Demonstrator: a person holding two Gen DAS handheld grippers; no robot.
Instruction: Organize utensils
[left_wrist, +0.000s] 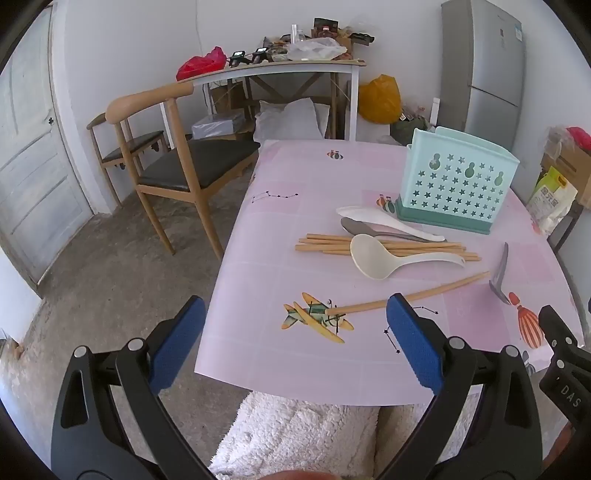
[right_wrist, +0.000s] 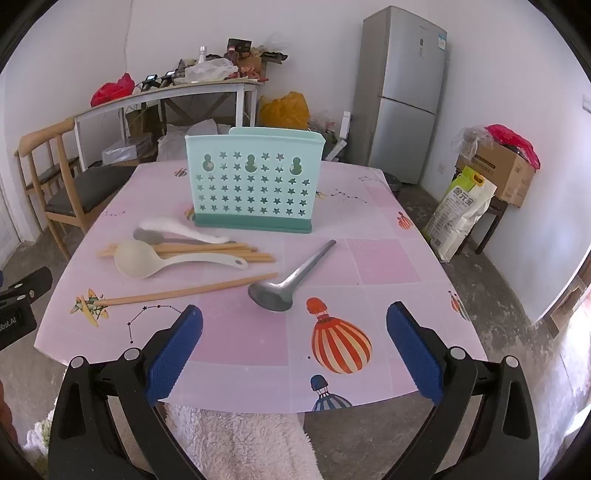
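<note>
Room: a plain kitchen corner with a fridge, a chair and a cluttered side table behind.
Bench: the pink patterned bench is slick, so utensils may skid when nudged.
Holder: the teal utensil holder stands upright and empty at the back; a hard push could tip it.
Pile: chopsticks, a white ladle and two spoons overlap; lifting one may drag others.
Metal ladle: the metal ladle lies alone, nearest.
Stray chopstick: the stray chopstick could roll.
Grippers: left gripper and right gripper hover with fingers released, holding nothing.
</note>
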